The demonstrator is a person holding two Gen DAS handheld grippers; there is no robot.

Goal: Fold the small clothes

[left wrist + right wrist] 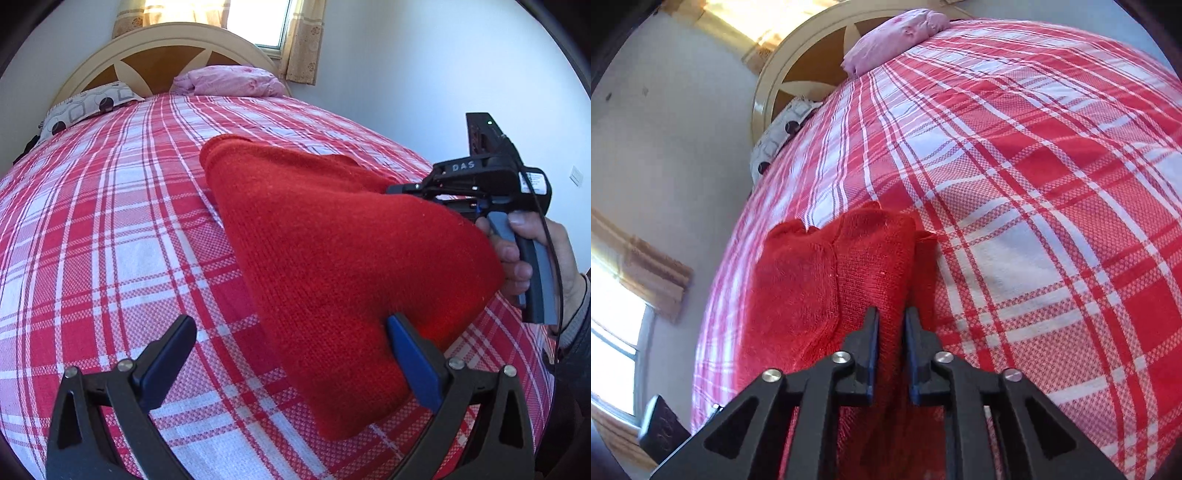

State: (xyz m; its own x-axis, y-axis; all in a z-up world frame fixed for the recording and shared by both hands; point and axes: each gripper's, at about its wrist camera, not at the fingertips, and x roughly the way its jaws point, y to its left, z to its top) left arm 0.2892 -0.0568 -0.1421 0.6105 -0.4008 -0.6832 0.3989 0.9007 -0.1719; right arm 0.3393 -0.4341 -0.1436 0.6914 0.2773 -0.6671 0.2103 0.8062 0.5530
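Observation:
A red knit garment lies folded on the red and white checked bedspread. Its right side bulges up toward my right gripper, whose fingers run into the cloth. In the right wrist view the garment passes between the narrow jaws of my right gripper and fills the gap, so the pads press on it. My left gripper stands wide open at the near end. The garment's near corner lies between its fingers, against the right blue pad.
A person's hand holds the right gripper's handle. A pink pillow and a patterned pillow lie by the headboard. The bed's right edge runs close to the hand. White walls and curtained windows surround the bed.

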